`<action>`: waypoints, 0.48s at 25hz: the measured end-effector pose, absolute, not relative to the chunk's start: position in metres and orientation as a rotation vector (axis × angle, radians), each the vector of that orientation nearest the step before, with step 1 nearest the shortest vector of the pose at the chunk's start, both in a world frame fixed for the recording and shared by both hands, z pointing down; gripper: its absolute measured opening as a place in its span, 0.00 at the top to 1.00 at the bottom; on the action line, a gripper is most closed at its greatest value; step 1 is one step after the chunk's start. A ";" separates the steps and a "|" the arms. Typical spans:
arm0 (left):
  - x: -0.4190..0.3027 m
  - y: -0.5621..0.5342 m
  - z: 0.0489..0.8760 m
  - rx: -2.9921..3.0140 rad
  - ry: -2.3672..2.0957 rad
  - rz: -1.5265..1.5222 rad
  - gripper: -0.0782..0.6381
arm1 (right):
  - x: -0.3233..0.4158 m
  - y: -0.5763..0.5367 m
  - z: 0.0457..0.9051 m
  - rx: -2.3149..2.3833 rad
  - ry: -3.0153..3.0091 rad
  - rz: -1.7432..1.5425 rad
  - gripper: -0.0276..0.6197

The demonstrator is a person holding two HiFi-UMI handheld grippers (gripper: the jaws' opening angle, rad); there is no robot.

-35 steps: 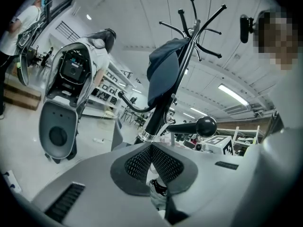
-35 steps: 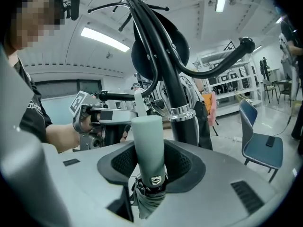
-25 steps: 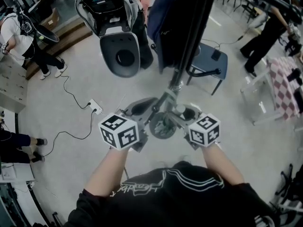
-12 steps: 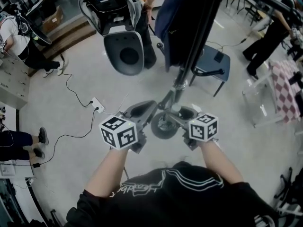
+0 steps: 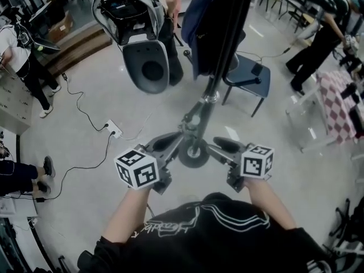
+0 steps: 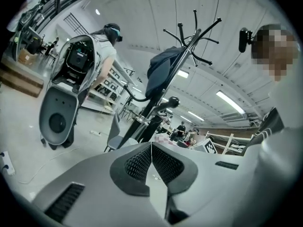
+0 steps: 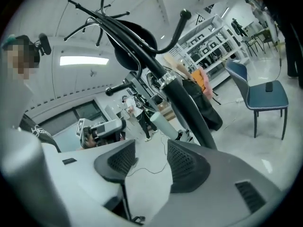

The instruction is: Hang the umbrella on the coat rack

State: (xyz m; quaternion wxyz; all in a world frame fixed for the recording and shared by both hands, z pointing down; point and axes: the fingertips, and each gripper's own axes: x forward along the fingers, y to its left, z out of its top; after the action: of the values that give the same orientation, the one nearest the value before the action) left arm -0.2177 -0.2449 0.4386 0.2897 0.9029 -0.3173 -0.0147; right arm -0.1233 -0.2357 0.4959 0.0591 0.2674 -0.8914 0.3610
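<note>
Umbrella (image 5: 199,27) hangs at twelve o'clock on the coat rack (image 5: 207,104), and I judge the rack alone bears it. My right gripper (image 7: 150,162), four o'clock of the base, has just spread its jaws and is empty. My left gripper (image 6: 151,162), at eight o'clock, is pinched together on nothing.

The black metal coat rack (image 5: 197,117) stands mid-floor, with its round base (image 5: 193,155) on the grey floor (image 5: 85,169). A dark blue garment (image 5: 198,21) hangs on its upper part. The white moulded shell (image 5: 139,44) stands left of the rack, and the blue padded chair (image 5: 250,75) just behind it to the right. The white power strip (image 5: 114,128) lies on the floor left of the base. The checked-cloth table (image 5: 340,106) stands well apart, at right.
</note>
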 end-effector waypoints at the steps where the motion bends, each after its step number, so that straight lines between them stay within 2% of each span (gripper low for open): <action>1: -0.215 -0.237 0.436 2.412 -0.831 -0.042 0.89 | -0.119 -0.231 0.483 0.826 -2.726 1.078 0.65; 3: -0.209 -0.222 0.428 2.414 -0.813 -0.049 0.89 | -0.111 -0.223 0.452 0.849 -2.799 1.036 0.86; 4: -0.205 -0.215 0.423 2.414 -0.806 -0.056 0.89 | -0.109 -0.217 0.436 0.841 -2.841 1.023 0.89; 12: -0.165 -0.144 0.367 2.465 -0.731 -0.152 0.89 | -0.116 -0.145 0.363 0.540 -3.007 0.870 0.94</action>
State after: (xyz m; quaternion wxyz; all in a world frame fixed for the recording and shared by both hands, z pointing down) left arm -0.1650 -0.1445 0.3670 0.2795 0.9189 -0.2725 -0.0566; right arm -0.1160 -0.1447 0.3626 -0.0174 0.1699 -0.9465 0.2737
